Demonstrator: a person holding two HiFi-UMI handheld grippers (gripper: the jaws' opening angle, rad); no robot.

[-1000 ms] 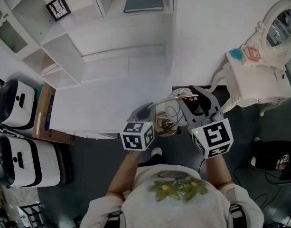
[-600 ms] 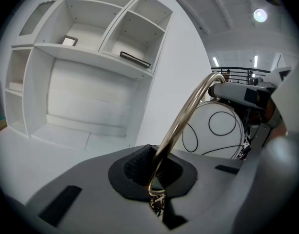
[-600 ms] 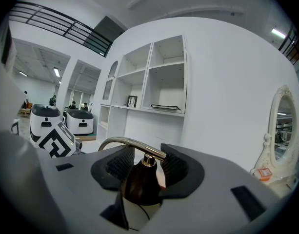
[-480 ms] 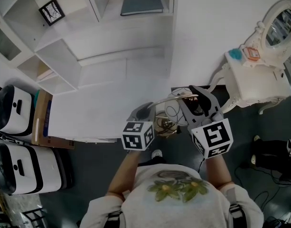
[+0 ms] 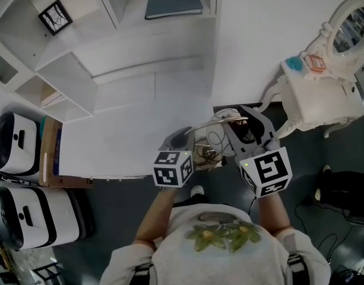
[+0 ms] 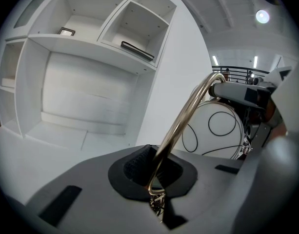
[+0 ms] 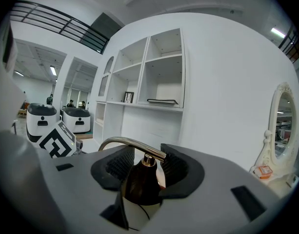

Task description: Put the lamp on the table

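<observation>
The lamp [image 5: 212, 142] has a white globe shade [image 6: 215, 129] with thin black lines, a dark bronze cap [image 7: 141, 182] and an arched brass arm [image 6: 188, 108]. Both grippers hold it in the air in front of the person, over the dark floor just off the front edge of the white desk [image 5: 122, 132]. My left gripper [image 6: 154, 174] is shut on the lower end of the brass arm. The right gripper [image 7: 143, 165] is shut on the dark cap, and the arm [image 7: 130, 144] curves over its pads. The lamp's foot is hidden.
White shelves above the desk hold a picture frame [image 5: 53, 15] and a dark book [image 5: 173, 2]. A small white vanity table [image 5: 317, 103] with a mirror stands at the right. Two white robots [image 5: 18, 142] and a cardboard box [image 5: 51, 153] are at the left. A black bag [image 5: 342, 192] lies on the floor.
Both grippers keep the same hold on the lamp and the same place in the head view. The shelves and the robots have drifted a little to the left around them.
</observation>
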